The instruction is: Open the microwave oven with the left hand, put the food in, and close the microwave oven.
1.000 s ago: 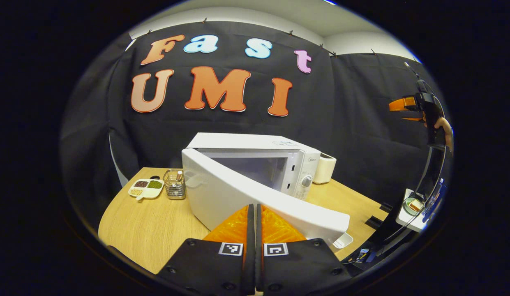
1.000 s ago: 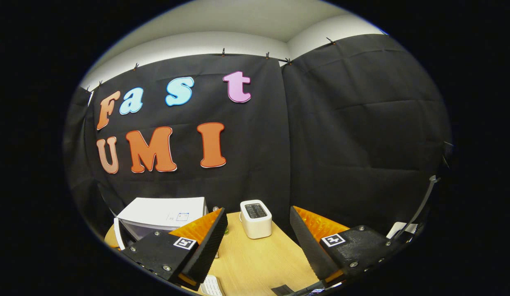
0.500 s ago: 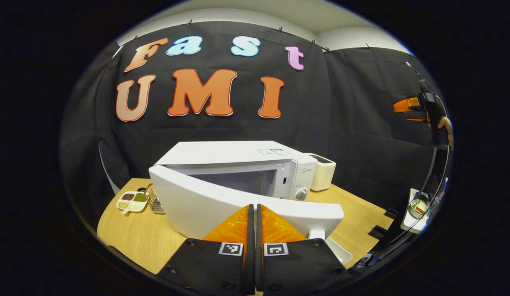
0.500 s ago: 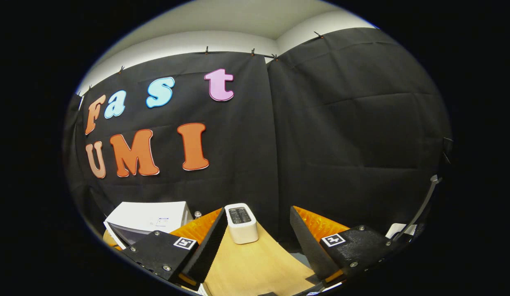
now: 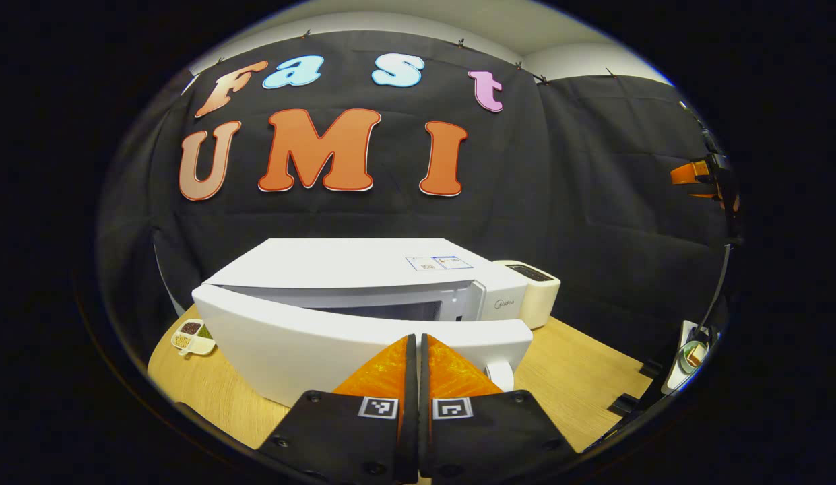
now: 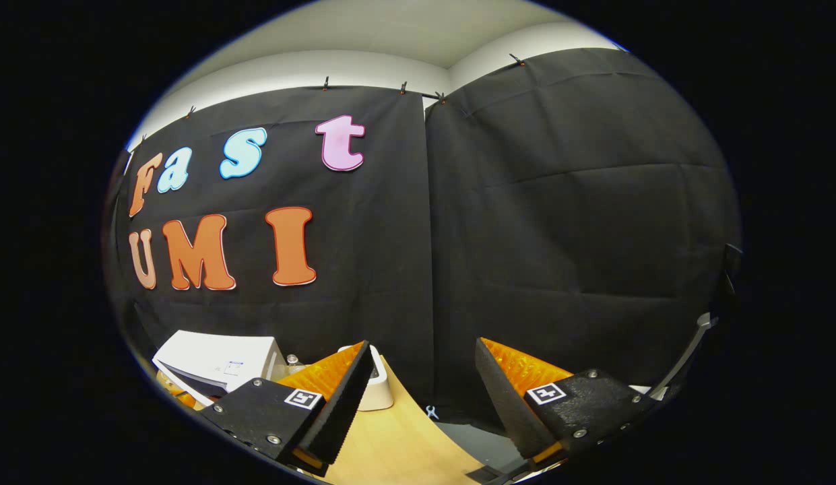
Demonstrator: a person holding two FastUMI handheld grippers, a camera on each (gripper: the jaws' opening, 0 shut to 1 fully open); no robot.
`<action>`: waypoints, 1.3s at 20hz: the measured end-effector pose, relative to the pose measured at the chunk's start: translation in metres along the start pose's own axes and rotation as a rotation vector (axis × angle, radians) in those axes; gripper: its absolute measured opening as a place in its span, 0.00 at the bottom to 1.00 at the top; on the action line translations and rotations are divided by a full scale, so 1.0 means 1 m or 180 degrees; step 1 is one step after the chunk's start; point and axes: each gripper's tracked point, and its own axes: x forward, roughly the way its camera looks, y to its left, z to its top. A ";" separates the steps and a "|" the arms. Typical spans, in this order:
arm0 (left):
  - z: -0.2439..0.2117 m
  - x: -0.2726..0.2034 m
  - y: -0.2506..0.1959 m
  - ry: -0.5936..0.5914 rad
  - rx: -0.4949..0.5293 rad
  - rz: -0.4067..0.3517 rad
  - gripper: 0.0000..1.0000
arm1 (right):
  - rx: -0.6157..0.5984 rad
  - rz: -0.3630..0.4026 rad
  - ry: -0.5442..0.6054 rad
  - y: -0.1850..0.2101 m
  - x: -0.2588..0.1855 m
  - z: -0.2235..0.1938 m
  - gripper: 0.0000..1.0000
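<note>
Microwave (image 5: 364, 269) on the table (image 5: 593, 367), door (image 5: 337, 343) nearly shut: we advise our clenched left gripper (image 5: 418, 350) push squarely until it latches, right gripper (image 6: 421, 377) released, clear.

A white box-shaped microwave oven (image 5: 364, 269) sits on a light wooden desk (image 5: 579, 364) against the black cloth wall. Its wide white door (image 5: 310, 337) is nearly closed, with a narrow gap left along the top edge showing the dark interior. In the right gripper view the oven's flat white top (image 6: 219, 357) shows at lower left. Far to the right, a small bowl of food (image 5: 692, 353) rests on a white side surface, well apart from the oven.
</note>
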 end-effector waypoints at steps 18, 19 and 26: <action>-0.008 0.067 0.005 0.0017 0.0044 0.0548 0.05 | -0.0198 -0.0066 -0.0025 -0.017 0.019 0.007 0.95; -0.011 0.067 0.004 0.0072 0.0029 0.0508 0.02 | -0.0200 -0.0066 -0.0024 -0.017 0.020 0.004 0.95; 0.044 0.043 -0.001 0.0024 0.0066 0.0446 0.05 | -0.0207 0.0098 -0.0041 0.004 0.013 0.004 0.95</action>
